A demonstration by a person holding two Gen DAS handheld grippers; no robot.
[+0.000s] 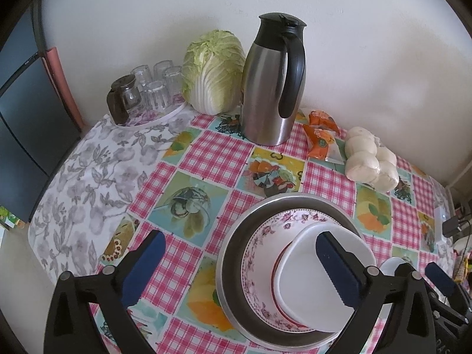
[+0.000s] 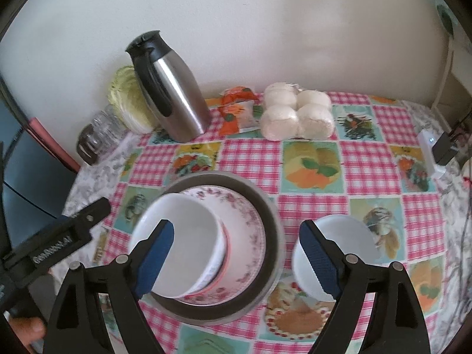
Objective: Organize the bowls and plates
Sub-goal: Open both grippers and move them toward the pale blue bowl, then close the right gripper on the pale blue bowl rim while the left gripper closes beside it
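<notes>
Stack sits on checked tablecloth (image 1: 212, 153): metal pan (image 1: 233, 253) at bottom, floral plate (image 1: 259, 253) inside it, white bowl (image 1: 306, 289) nested on top. Left gripper (image 1: 240, 268) spread wide, nothing clamped; its left finger (image 1: 144, 268) hangs over bare cloth well off the pan's left side, its right finger (image 1: 336, 268) lies across the white bowl in this view, contact cannot be told. So stack lies mostly between and under the left gripper's fingers, shifted toward the right finger. Right gripper (image 2: 237, 261) also released, no pad pressing anything; its left finger (image 2: 156, 259) overlaps the white bowl (image 2: 188, 236) rim area, its right finger (image 2: 318, 259) overlaps the near-left side of a second small white bowl (image 2: 339, 242) standing alone on the cloth just beside the pan (image 2: 271, 221), right of it. Pan's right rim and floral plate (image 2: 244, 230) edge fall in the gap between the right gripper's fingers. Both grippers angled steeply downward toward the table, side by side; in the right wrist view the left gripper (image 2: 53, 244) body comes in from the left edge, with part of a hand (image 2: 26, 327) on its handle at bottom left. Beyond the fingertips, near the wall: steel thermos jug (image 1: 271, 88), cabbage (image 1: 212, 70), glasses on a tray (image 1: 150, 88), orange snack packets (image 1: 321, 138), bagged white buns (image 1: 368, 159).
</notes>
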